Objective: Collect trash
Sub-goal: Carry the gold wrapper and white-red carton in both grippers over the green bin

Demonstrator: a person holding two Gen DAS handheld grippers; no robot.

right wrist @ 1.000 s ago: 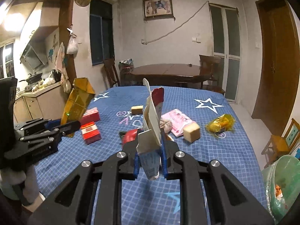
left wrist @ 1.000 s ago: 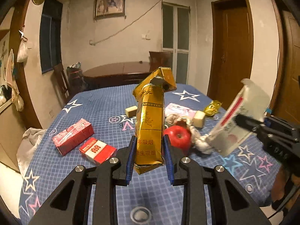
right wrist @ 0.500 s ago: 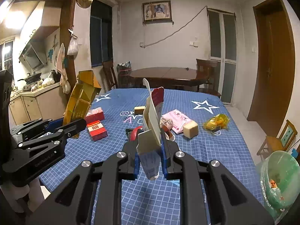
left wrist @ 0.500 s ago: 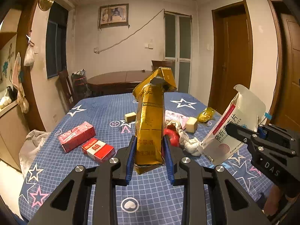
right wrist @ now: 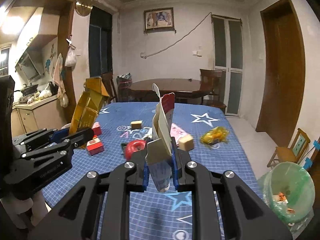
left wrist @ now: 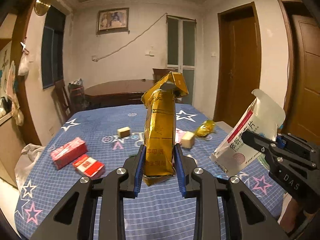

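both claws have risen and pulled back from the desk (left wrist: 160, 206) since a second ago — the red apple beside the gold carton is now hidden in the left view. the left claw (left wrist: 160, 162) is closed narrow on the crumpled gold carton (left wrist: 160, 132), held upright above the blue star cloth. the right claw (right wrist: 160, 164) is clamped on a white and red medicine box (right wrist: 162, 128), flap open at the top. a green-lined trash bin (right wrist: 288, 192) sits low right, off the desk — red packs (left wrist: 78, 158) lie on the cloth.
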